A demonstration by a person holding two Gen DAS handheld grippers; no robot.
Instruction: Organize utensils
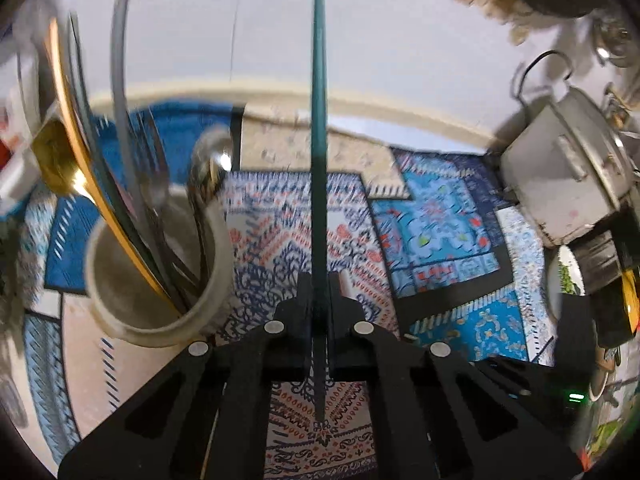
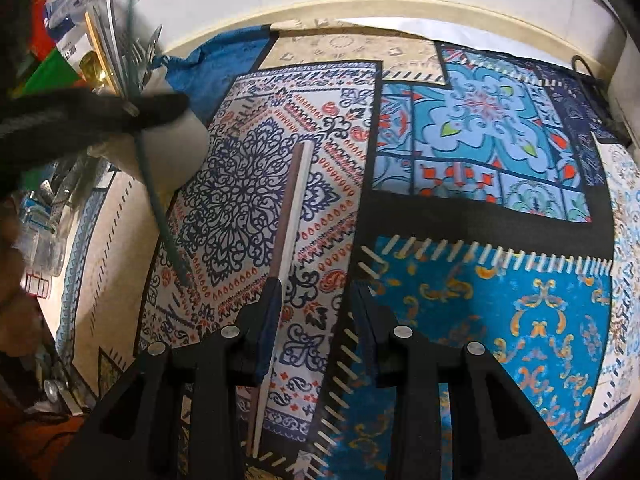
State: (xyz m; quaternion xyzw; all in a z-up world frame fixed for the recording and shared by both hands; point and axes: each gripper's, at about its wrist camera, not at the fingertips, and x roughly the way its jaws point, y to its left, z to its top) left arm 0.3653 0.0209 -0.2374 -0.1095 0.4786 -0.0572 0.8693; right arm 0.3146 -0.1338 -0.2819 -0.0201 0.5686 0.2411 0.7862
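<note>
**Inspector:** Between the left gripper's [image 1: 319, 304] black fingers, a long dark-green chopstick [image 1: 319, 128] is being pinched; the fingers are pressing together on its lower part and it is pointing straight up and away. Just left of it, a round cream-coloured utensil cup [image 1: 160, 276] is standing on the patterned blue, red and white cloth [image 1: 440, 220], holding a gold spoon [image 1: 60, 160], grey handles and a fork.

**Clerk:** And the right gripper [image 2: 316, 300]?

**Inspector:** Its fingers are standing spread apart, gripping nothing. A brown-and-white chopstick [image 2: 288, 220] is lying flat on the cloth, running under the left finger of that gripper; whether it is touching, I cannot tell. From the right wrist view, the green chopstick is hanging tilted in front of the cup.

**Clerk:** Any readable writing?

**Inspector:** Blue-and-white packaging [image 2: 68, 12] behind the cup is bearing print, too blurred to read. A grey metal lidded pot [image 1: 568, 168] is sitting at the far right.
</note>
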